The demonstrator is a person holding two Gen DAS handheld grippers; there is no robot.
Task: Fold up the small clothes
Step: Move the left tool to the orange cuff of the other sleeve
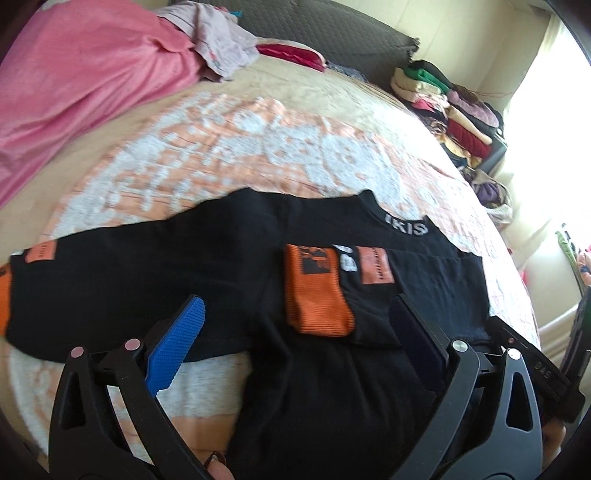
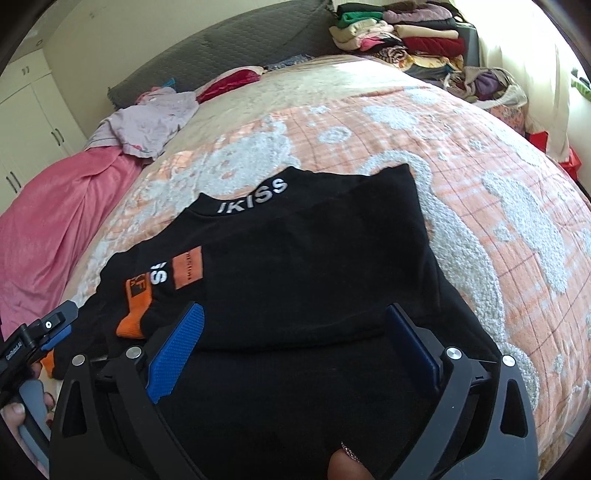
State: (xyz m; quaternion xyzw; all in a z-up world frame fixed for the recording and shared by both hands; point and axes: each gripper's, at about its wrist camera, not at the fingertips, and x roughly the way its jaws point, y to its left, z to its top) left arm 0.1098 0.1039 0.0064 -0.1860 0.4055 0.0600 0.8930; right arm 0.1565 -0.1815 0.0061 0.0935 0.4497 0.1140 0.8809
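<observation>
A black long-sleeved top (image 1: 229, 273) with orange patches and white "IKISS" lettering lies on the bed, its right sleeve folded across the chest so the orange cuff (image 1: 317, 302) rests there. It also shows in the right wrist view (image 2: 303, 266). My left gripper (image 1: 295, 325) is open and empty, low over the top's lower hem. My right gripper (image 2: 295, 332) is open and empty over the top's right half. The left gripper's body (image 2: 33, 339) shows at the left edge of the right wrist view.
The bed (image 1: 236, 147) has an orange and white patterned cover. A pink blanket (image 1: 74, 85) and a crumpled lilac garment (image 1: 218, 48) lie at its far left. Stacks of folded clothes (image 2: 402, 33) stand beside the headboard. White cupboards (image 2: 29, 118) stand at the left.
</observation>
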